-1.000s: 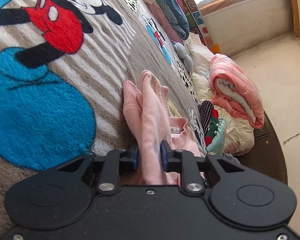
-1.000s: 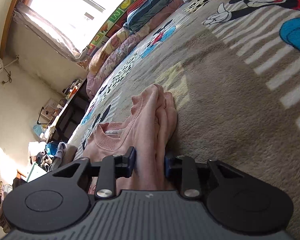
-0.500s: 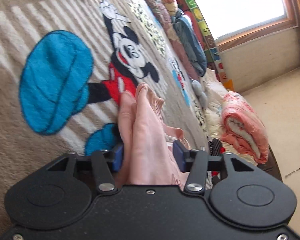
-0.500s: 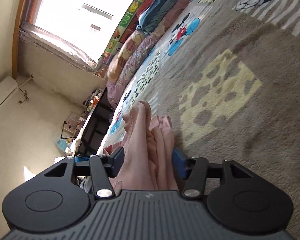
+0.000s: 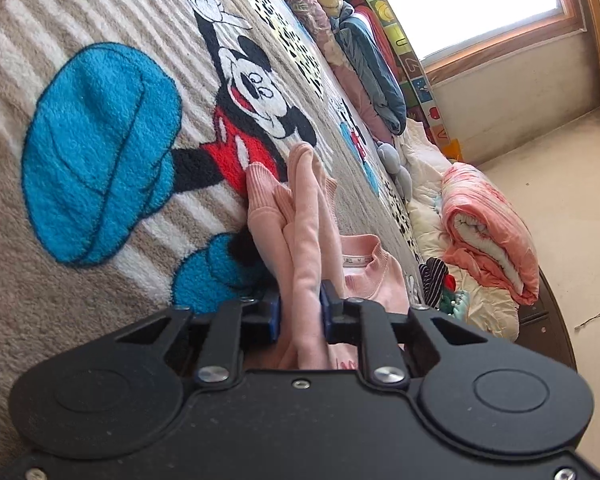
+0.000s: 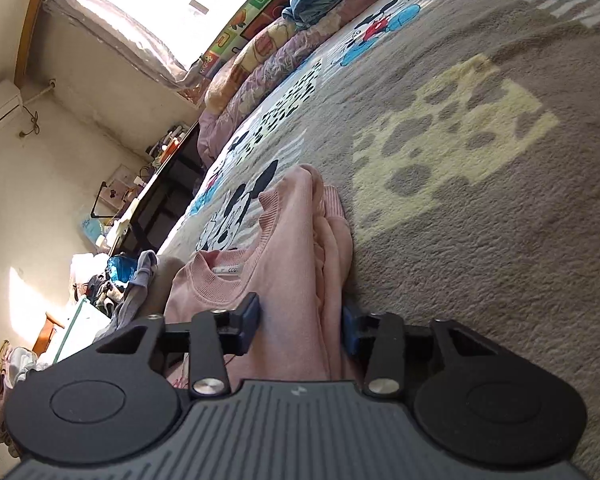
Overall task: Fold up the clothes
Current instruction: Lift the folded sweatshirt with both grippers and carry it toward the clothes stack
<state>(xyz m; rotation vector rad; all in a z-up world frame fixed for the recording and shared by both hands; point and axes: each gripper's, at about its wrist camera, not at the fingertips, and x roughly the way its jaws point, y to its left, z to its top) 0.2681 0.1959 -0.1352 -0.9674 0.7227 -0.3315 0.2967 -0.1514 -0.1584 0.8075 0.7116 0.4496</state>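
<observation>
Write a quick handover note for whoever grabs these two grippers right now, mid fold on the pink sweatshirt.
Left gripper: jaws shut on a bunched fold of the pink ribbed-cuff sweatshirt.
Right gripper: jaws wide, the sweatshirt's fabric between them, grip not confirmed.
Sweatshirt lies on the grey cartoon-mouse fleece blanket, collar and label showing, sleeves gathered on top.
Done: sleeves brought in.
Left: probably finish the fold and flatten it.

We saw a bright wood-framed window [image 5: 488,4] at one o'clock above cream plaster walls [image 5: 516,92] and beige floor [image 5: 580,208].
</observation>
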